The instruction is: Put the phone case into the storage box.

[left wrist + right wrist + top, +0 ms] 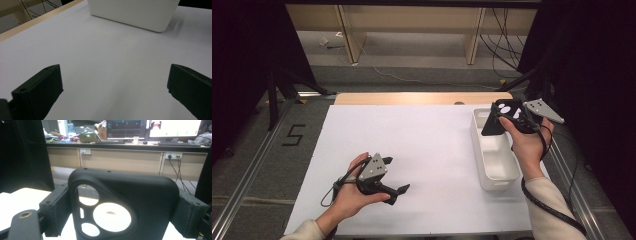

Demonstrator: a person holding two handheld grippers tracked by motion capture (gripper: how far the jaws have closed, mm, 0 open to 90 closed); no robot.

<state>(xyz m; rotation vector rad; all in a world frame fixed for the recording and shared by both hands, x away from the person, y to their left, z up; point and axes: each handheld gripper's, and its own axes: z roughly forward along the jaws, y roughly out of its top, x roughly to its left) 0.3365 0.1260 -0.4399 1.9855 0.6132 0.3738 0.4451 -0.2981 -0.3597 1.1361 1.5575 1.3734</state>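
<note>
**Phone case held above bin, edge grip at risk**

A black moulded phone case with camera cut-outs (125, 205) is pinched across its width by the right gripper (507, 117), over the white plastic rectangular bin (492, 167) at three o'clock. A slip could drop it outside. The left gripper (394, 186), at seven o'clock, is spread and empty.

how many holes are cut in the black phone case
4 show in the phone case clamped between the right claw's jaws: one rounded opening top left, a narrow slot below it, a big circle in the middle, a small oval at the bottom. More may be hidden lower down.
</note>
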